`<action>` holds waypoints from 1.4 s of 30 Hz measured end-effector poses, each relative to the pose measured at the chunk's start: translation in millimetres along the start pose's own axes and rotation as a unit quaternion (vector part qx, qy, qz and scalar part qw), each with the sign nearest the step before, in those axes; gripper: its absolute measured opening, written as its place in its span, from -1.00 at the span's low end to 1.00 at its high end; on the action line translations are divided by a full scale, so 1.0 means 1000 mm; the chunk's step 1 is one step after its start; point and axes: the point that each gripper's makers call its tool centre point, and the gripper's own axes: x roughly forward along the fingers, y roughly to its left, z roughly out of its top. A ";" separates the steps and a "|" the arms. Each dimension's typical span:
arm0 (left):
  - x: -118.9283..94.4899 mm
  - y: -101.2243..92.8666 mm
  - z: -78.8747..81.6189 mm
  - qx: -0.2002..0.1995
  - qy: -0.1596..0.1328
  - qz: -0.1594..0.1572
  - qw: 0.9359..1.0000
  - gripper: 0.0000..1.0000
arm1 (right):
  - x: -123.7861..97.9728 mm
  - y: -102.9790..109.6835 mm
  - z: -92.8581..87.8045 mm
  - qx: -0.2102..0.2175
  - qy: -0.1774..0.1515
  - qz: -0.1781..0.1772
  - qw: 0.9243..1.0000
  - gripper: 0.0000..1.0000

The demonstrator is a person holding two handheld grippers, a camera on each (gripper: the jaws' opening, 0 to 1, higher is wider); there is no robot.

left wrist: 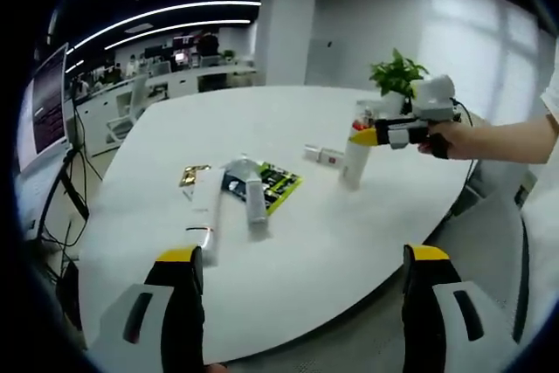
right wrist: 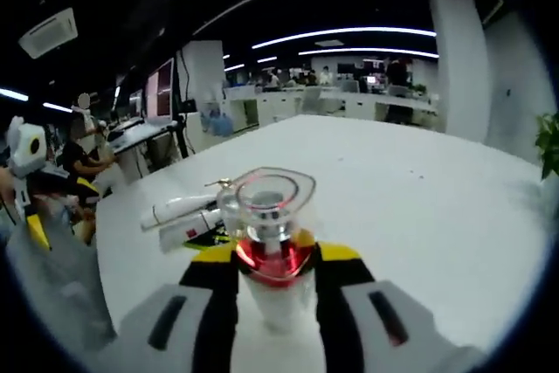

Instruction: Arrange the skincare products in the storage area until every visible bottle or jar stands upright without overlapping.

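Between the right gripper (right wrist: 276, 279) fingers, low centre of the right gripper view, one upright white bottle (right wrist: 273, 255) is clamped. Left gripper (left wrist: 297, 275) fingers stand wide; beyond them, mid-frame, lie two white tubes (left wrist: 208, 207) and one small box (left wrist: 321, 155) around one green packet (left wrist: 278, 184). Bare white table (left wrist: 349, 242) spreads to its curved near edge.

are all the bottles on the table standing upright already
No: in the left gripper view two white tubes lie flat by the green packet, while the white bottle in the right hand-held gripper stands.
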 end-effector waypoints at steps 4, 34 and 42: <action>0.000 -0.001 0.001 0.000 -0.002 -0.002 1.000 0.86 | 0.000 0.001 -0.001 -0.009 0.004 0.005 1.000 -0.33; -0.003 -0.002 0.005 0.010 -0.018 -0.003 1.000 0.87 | -0.027 0.013 -0.030 -0.002 0.042 -0.007 0.999 -0.01; -0.004 -0.003 0.004 0.011 -0.018 -0.002 1.000 0.87 | -0.045 0.025 -0.035 0.017 0.037 -0.007 0.999 0.12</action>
